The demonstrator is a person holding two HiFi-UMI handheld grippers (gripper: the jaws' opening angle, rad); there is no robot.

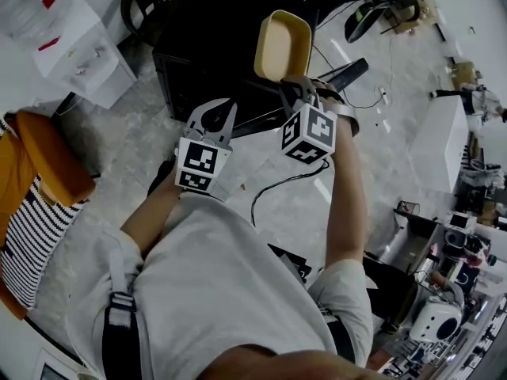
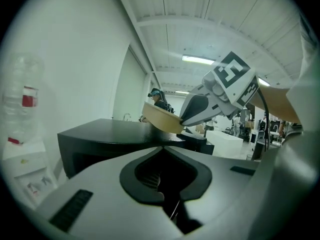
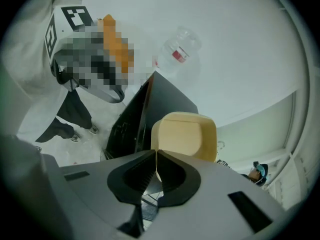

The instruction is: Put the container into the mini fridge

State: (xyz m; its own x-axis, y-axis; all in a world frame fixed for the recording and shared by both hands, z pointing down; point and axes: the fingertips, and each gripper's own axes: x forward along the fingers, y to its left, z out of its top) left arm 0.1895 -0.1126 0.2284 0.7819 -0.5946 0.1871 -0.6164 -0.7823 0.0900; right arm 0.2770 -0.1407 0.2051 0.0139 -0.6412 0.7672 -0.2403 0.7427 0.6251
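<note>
A tan, tray-like container point(image 1: 283, 44) hangs tilted over the black mini fridge point(image 1: 202, 30). My right gripper point(image 1: 299, 84) is shut on its near rim. In the right gripper view the jaws meet on the edge of the container point(image 3: 184, 134), with the fridge point(image 3: 165, 101) behind and its door seemingly open. My left gripper point(image 1: 215, 105) is lower and to the left, in front of the fridge, holding nothing. In the left gripper view my left gripper point(image 2: 162, 148) has its tips together. The fridge top point(image 2: 110, 131) lies ahead and the container point(image 2: 160, 118) is held above it.
A white water dispenser point(image 1: 79, 46) stands left of the fridge. An orange chair point(image 1: 43, 161) sits at the far left. A black cable point(image 1: 277, 184) runs over the grey floor. A white cabinet point(image 1: 440, 145) stands to the right. A person point(image 2: 159, 98) is far behind.
</note>
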